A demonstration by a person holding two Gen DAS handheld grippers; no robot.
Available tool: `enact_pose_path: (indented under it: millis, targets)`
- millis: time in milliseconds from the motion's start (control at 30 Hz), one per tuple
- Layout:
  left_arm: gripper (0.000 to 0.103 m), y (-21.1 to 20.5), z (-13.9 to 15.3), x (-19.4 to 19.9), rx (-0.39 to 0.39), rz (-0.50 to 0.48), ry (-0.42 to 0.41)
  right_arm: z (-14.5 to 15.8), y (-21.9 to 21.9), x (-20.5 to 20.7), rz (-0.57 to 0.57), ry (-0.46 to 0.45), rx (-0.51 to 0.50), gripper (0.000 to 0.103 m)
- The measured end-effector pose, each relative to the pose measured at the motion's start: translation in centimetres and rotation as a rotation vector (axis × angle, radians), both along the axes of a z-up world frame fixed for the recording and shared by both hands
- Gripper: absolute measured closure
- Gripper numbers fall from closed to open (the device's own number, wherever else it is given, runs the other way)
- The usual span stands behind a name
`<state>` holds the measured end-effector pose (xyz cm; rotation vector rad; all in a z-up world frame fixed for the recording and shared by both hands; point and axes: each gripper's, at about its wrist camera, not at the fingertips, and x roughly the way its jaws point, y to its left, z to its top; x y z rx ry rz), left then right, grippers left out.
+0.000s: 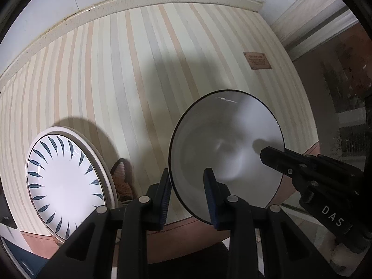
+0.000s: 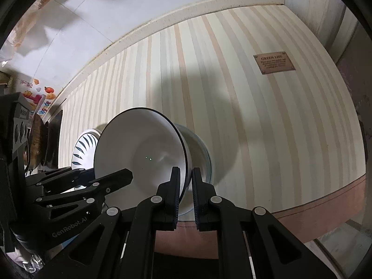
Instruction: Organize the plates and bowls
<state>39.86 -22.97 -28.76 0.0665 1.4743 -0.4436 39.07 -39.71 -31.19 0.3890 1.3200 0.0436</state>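
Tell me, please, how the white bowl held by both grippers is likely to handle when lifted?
The white bowl looks glazed and rigid, so probably slippery and breakable. The right gripper and left gripper each pinch only its thin rim, so it may tilt.

Bowl (image 1: 226, 148): white, thin dark rim, empty; tipped so its inside faces the cameras, held off the striped tablecloth, its rim clamped on both sides; in the right wrist view (image 2: 141, 160) its base sits nested in a second bowl

Second bowl (image 2: 202, 158): pale with a bluish rim, mostly hidden behind the first, resting on the cloth

Plate (image 1: 64, 182): white, ring of dark blue leaf marks round the well, cream outer rim; flat on the cloth, left of the bowls, apart from them
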Motion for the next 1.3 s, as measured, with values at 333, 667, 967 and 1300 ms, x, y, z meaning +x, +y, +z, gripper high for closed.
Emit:
enact_pose_path:
  millis: [333, 667, 967, 1300]
  targets:
    - [0.078, -1.1, -1.0, -0.1, 0.041, -0.036, -0.014, -1.0, -0.4, 0.8, -0.006, 0.018, -0.012, 0.092]
    - [0.078, -1.3, -0.8, -0.4, 0.07, -0.05, -0.039, -1.5, -0.6, 0.6, -0.024, 0.018, -0.017, 0.091]
    - [0.077, -1.0, 0.3, -0.6, 0.059, -0.043, -0.042, -1.4, -0.9, 0.5, -0.054, 0.041, 0.002, 0.089]
    - [0.077, 1.3, 7.3, -3.4, 0.019, -0.045, -0.218, 4.2, 0.6, -3.6, -0.063, -0.034, -0.076, 0.065]
